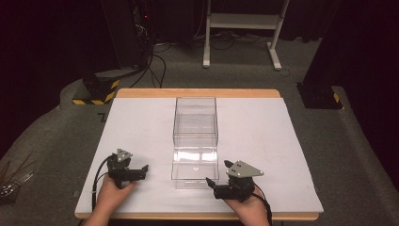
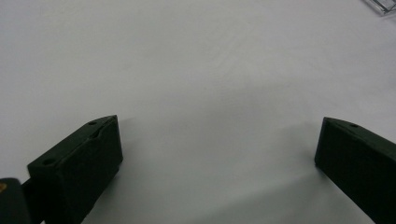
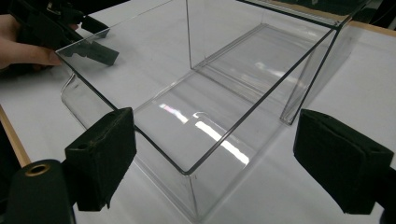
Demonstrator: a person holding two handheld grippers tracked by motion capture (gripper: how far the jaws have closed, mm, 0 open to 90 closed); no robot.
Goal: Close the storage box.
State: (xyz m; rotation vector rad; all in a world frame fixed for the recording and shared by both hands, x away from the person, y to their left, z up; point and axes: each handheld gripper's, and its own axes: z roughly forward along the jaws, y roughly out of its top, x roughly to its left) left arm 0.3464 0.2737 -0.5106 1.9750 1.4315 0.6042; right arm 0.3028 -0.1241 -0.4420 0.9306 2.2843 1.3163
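A clear plastic box (image 1: 195,125) stands in the middle of the white-covered table (image 1: 263,141), and a lower clear tray part (image 1: 194,168) sticks out of it toward me. My left gripper (image 1: 143,172) rests left of the tray, open, with bare white surface between its jaws (image 2: 219,126). To the right of the tray's near corner, my right gripper (image 1: 218,173) is open. In the right gripper view (image 3: 215,116) its jaws stand either side of the tray's corner (image 3: 187,172) without touching it. The left gripper (image 3: 91,46) and its hand (image 3: 23,51) lie beyond the tray.
The table's wooden edge (image 1: 197,216) runs along the front under my hands. A corner of the clear box (image 2: 385,5) lies far ahead of the left jaws. On the floor are a black-and-yellow block (image 1: 96,89), a white frame (image 1: 242,23) and metal tools (image 1: 11,181).
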